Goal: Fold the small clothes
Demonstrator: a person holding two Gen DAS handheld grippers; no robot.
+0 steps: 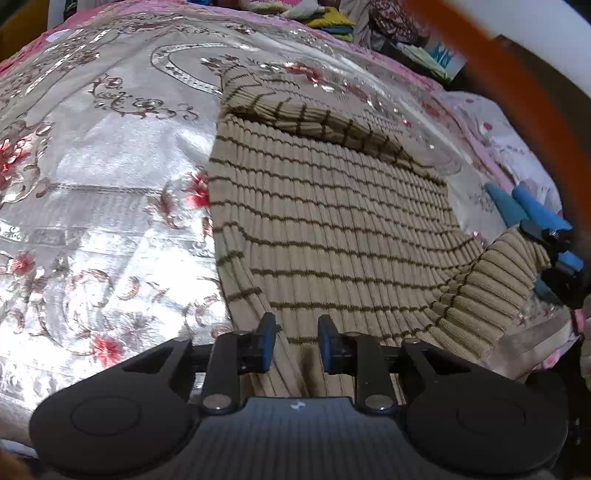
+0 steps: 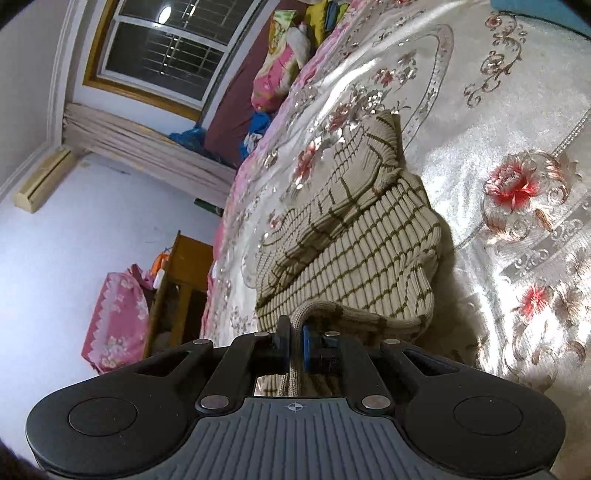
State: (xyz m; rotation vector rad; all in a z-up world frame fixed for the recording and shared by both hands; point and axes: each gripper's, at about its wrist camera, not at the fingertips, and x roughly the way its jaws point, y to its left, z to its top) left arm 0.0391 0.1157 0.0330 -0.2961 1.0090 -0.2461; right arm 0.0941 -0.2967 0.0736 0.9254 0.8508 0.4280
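Note:
A beige ribbed sweater with thin brown stripes [image 1: 332, 206] lies on the floral satin bedspread [image 1: 110, 166], one sleeve folded across its far part. My left gripper [image 1: 296, 325] hovers open over the sweater's near edge; the fabric lies under the gap and the pads do not press it. At the right, my right gripper [image 1: 505, 192] holds a corner of the sweater lifted off the bed. In the right wrist view that gripper [image 2: 295, 325] is shut on the sweater's [image 2: 362, 243] thick ribbed edge, which runs between the blue pads.
Pillows and bundled cloth [image 2: 277, 66] sit at the head of the bed, with more piled clothes [image 1: 332, 18] there. A wooden cabinet [image 2: 184, 280] stands beside the bed under a window [image 2: 166, 48]. An orange band [image 1: 517, 92] crosses the left view's upper right.

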